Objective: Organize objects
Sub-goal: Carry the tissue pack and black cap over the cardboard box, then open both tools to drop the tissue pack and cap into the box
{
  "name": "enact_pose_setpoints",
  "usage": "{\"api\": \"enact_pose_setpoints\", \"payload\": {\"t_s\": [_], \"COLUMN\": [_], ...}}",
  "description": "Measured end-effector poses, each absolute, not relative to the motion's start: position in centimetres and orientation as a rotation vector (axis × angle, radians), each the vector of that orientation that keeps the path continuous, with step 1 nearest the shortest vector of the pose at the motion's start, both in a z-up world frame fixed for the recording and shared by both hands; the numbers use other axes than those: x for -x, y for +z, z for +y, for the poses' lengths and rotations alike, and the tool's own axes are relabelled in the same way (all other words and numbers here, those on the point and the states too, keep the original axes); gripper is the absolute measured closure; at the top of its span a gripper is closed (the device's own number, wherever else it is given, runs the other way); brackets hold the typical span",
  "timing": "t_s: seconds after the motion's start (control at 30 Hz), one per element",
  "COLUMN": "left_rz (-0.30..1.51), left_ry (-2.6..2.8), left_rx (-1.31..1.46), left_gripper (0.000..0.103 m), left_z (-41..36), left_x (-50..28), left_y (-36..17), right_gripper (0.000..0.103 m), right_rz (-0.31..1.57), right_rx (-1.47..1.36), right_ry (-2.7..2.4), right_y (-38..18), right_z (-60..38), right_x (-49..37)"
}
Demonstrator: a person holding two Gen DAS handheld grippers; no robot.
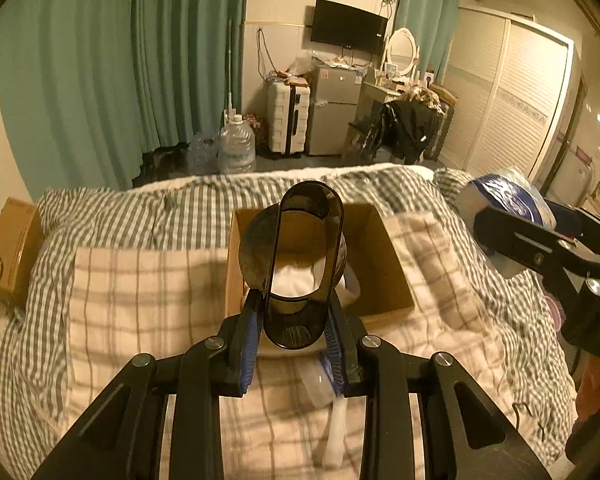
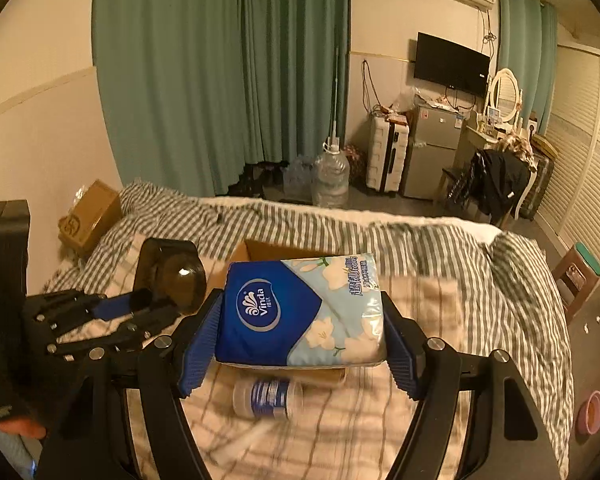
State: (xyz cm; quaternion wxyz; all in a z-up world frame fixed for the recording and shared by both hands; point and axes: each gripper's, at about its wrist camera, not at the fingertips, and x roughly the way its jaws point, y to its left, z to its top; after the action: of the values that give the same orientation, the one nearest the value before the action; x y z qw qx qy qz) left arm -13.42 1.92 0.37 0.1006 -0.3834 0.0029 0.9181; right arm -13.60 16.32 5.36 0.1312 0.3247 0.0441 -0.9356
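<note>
Tissue pack (image 2: 300,312) is clamped across its width in my right gripper (image 2: 304,332), fingers pressing both sides, held over the cardboard box (image 2: 260,250) on the bed (image 2: 440,248): probably its destination. Left gripper (image 1: 294,332) is narrow, pinching the dark transparent container (image 1: 300,256) by its lower end so the mouth faces away, also above the box. Water bottle (image 2: 268,396) lies loose on the checked blanket (image 2: 340,432) below, not yet sorted.
</note>
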Motion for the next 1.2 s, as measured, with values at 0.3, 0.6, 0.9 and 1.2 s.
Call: {"api": "enact_pose_setpoints", "payload": {"t_s": [0.3,0.6,0.9,1.2], "left_rz": [-0.001,0.013,0.016,0.021], "left_ry": [2.701,2.651,2.627,2.694], "left_rx": [1.165,1.270,1.332,1.264], "left_gripper": [0.073,0.073,0.073,0.025], "left_z": [2.6,3.4,3.5,3.3], "left_x": [20.3,25.0,26.7,25.4], "left_y": [-1.5,-7.4,-11.2,-9.3], "right_gripper": [0.031,0.032,0.032,0.012], "right_rz": [0.104,0.087,0.038,-0.086], "right_rx": [-0.964,-1.079,-1.154,-1.083], "right_ry": [-2.718,-2.676,-2.653,-2.691], "right_y": [4.3,-1.8,-6.2,-4.4], "right_z": [16.3,16.5,17.3,19.2], "right_x": [21.3,27.3,30.0,29.0]}}
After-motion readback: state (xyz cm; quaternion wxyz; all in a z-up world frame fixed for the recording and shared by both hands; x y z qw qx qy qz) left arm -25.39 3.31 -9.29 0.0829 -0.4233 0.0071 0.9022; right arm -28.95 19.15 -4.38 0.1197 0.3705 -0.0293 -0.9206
